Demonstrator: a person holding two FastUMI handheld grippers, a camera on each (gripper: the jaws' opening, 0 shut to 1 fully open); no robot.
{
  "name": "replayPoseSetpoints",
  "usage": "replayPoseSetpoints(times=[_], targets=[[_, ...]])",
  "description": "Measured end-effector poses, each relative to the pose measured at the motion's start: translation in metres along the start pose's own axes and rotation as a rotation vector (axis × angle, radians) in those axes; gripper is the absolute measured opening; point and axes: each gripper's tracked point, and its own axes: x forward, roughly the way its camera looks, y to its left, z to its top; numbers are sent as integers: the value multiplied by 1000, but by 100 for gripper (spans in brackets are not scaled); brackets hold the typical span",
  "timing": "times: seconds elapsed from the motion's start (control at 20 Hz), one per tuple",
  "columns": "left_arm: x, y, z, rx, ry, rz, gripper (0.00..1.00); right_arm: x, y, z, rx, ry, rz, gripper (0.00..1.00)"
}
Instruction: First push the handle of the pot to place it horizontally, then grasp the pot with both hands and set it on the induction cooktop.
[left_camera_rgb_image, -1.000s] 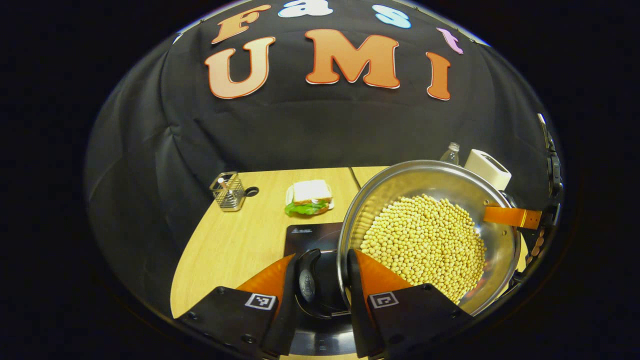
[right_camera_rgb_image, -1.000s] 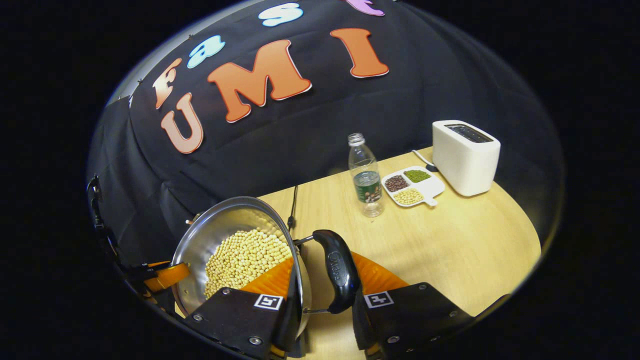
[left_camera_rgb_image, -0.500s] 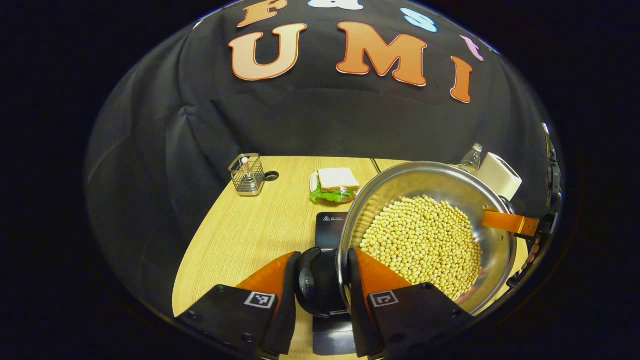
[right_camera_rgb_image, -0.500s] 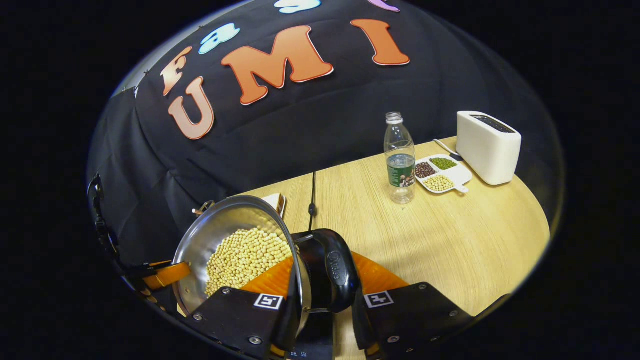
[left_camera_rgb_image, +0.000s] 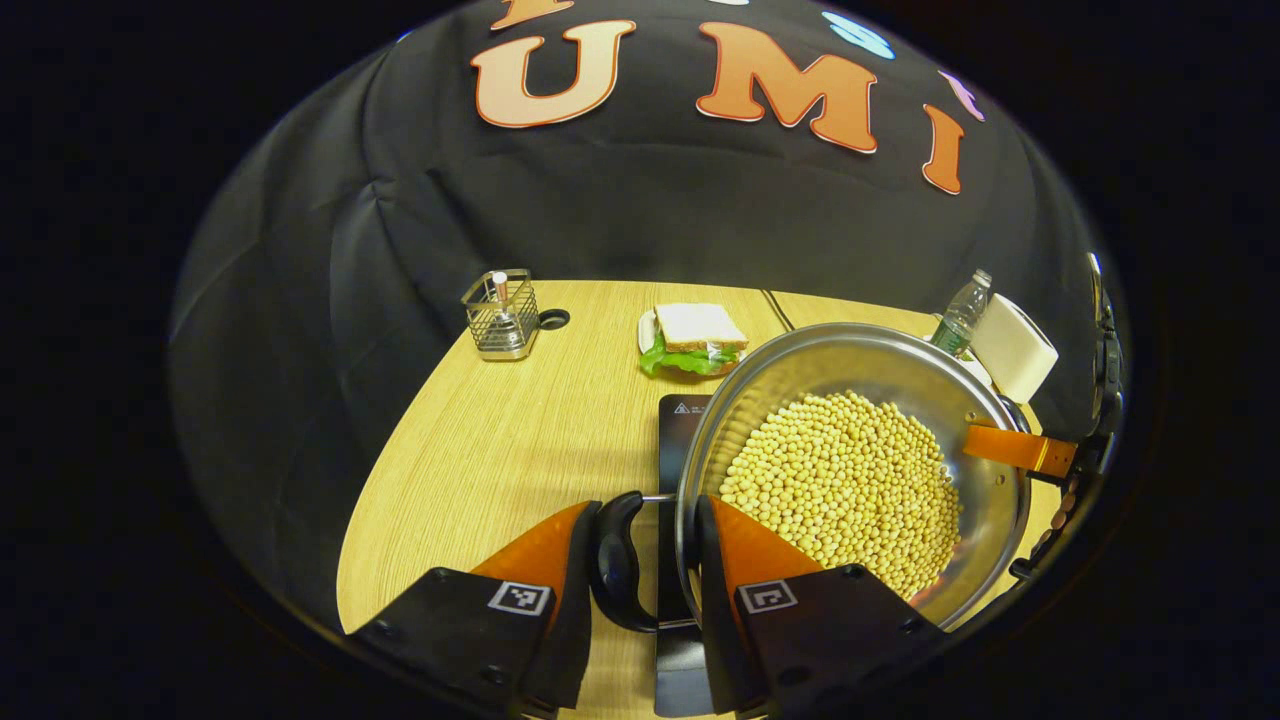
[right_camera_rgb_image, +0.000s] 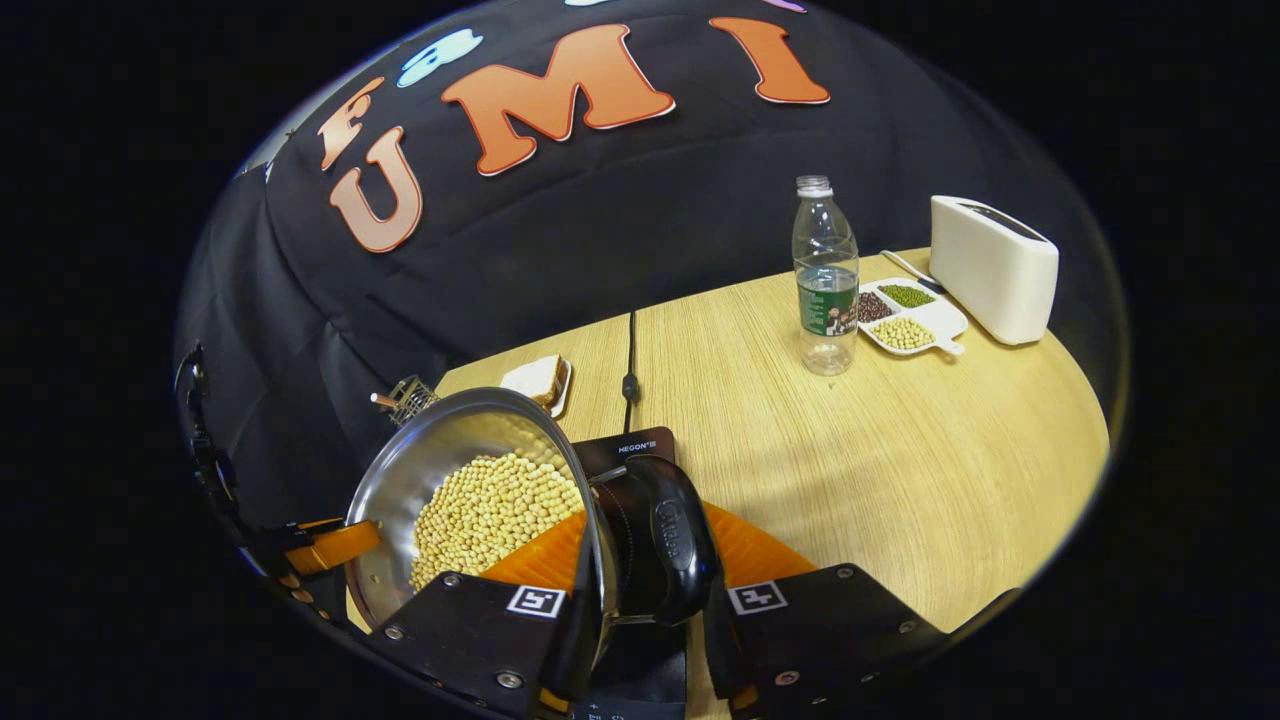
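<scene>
So the pot (left_camera_rgb_image: 850, 470) sits in the lower right of the left gripper view, full of pale beans (left_camera_rgb_image: 840, 490), and it's up in the air over the induction cooktop (left_camera_rgb_image: 675, 440), whose dark slab peeks out underneath at centre bottom. The left gripper (left_camera_rgb_image: 645, 590) is closed narrow around the rim and the black side handle (left_camera_rgb_image: 612, 560): one finger sits inside the wall, the other outside the handle. Same story in the right gripper view: the right gripper (right_camera_rgb_image: 650, 600) pinches the rim plus the other black handle (right_camera_rgb_image: 670, 545) at lower centre, with the pot at lower left and the cooktop just below it.

By my read the carry is nearly over and it's the set-down that's left.

What could go wrong:
- The pot looks tilted in both views, and the beans are heaped toward one side. If one gripper drops faster than the other, beans roll out over the low rim.
- The grip is on thin metal and a loose-looking handle, so it could pivot or slip.
- Landing off-centre leaves the base hanging over the cooktop edge onto the surface (right_camera_rgb_image: 900, 450).
</scene>
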Motion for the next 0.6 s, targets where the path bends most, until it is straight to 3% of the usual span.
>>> replayPoseSetpoints(times=[0.1,0.15,0.3,0.4,0.6], targets=[[1,0,-1,-1,5,-3,52,3,-1,-3,3,9,-2,50],[1,0,0,-2,7,-7,52,5,-1,-4,5,10,-2,45],[1,0,0,5,0,-14,57,3,-2,-4,15,16,0,45],[1,0,0,17,-5,-15,52,5,-4,-5,14,20,-1,45],[0,-1,9,31,1,-1,62,10,-11,-15,-17,49,-32,53]])
